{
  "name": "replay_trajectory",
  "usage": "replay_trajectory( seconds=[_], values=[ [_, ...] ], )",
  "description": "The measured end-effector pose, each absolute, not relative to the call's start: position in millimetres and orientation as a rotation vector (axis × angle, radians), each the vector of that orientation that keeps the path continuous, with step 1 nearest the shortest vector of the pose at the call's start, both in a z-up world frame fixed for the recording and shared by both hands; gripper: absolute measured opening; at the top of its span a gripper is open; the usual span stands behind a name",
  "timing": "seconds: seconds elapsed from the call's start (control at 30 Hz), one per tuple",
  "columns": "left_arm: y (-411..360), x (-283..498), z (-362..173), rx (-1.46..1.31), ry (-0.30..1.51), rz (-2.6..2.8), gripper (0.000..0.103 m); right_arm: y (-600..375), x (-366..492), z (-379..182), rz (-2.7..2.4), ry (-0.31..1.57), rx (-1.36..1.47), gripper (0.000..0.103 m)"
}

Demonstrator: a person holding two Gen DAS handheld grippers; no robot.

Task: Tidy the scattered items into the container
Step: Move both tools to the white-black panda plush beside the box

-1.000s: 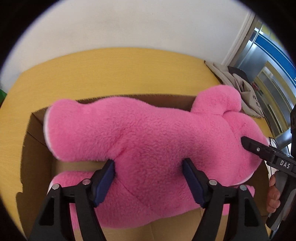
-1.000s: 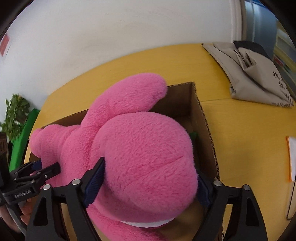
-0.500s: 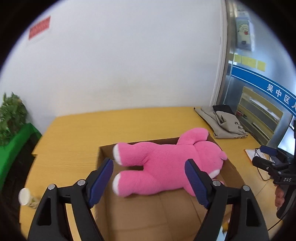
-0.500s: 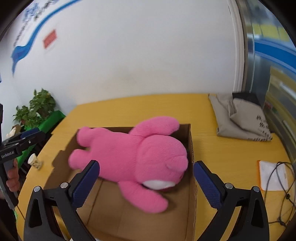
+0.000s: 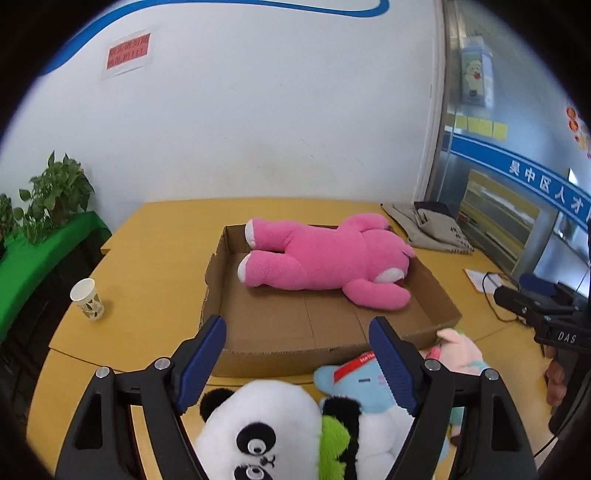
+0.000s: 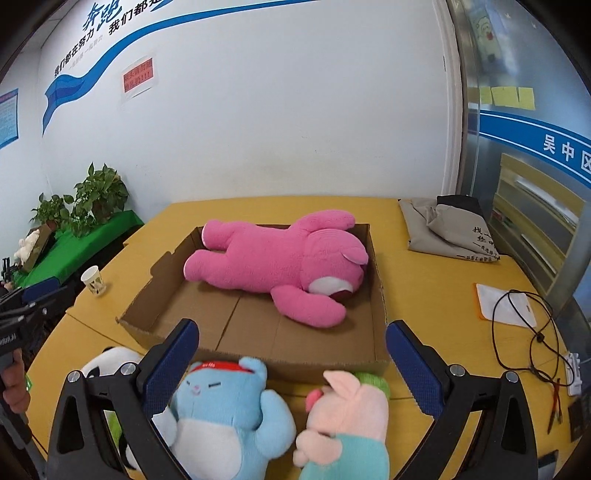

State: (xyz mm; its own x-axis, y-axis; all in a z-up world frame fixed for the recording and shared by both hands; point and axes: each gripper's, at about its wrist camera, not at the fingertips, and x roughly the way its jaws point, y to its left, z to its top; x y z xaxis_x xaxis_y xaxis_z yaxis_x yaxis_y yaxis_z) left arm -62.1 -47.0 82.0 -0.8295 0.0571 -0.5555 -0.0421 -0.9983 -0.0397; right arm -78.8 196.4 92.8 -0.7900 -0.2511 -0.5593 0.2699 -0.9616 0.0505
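White letters "DAS" stand on the black body of the right gripper (image 5: 546, 309) at the edge of the left wrist view. A blue band on the glass partition (image 5: 546, 184) carries white characters "吴中区人才". The white wall's dark slogan lettering (image 6: 110, 31) begins "我们都在努力" and "我们都". The red paper notice on the wall (image 6: 137, 76) has print too small to read. The beige cloth bag (image 6: 448, 230) shows "找" among unclear characters.

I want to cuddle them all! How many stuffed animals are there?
4. The pink bear lies inside the cardboard box. The panda, the blue bear and the pale pink piggy sit on the table in front of the box. More could hide below.
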Motion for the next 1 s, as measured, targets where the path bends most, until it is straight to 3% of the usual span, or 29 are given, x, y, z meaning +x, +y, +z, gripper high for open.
replay_trajectory(
  seconds=[0.33,1.0],
  values=[
    [-4.7,-36.5,80.2,-0.845,0.069,2.896,0.080,195.8,-56.4,78.7,-2.733,0.097,0.879,0.103],
    [-6.0,-48.5,37.1,-1.023,-0.091,2.772,0.080,207.0,-55.7,41.1,-2.688,0.108,0.992,0.103]
  ],
)
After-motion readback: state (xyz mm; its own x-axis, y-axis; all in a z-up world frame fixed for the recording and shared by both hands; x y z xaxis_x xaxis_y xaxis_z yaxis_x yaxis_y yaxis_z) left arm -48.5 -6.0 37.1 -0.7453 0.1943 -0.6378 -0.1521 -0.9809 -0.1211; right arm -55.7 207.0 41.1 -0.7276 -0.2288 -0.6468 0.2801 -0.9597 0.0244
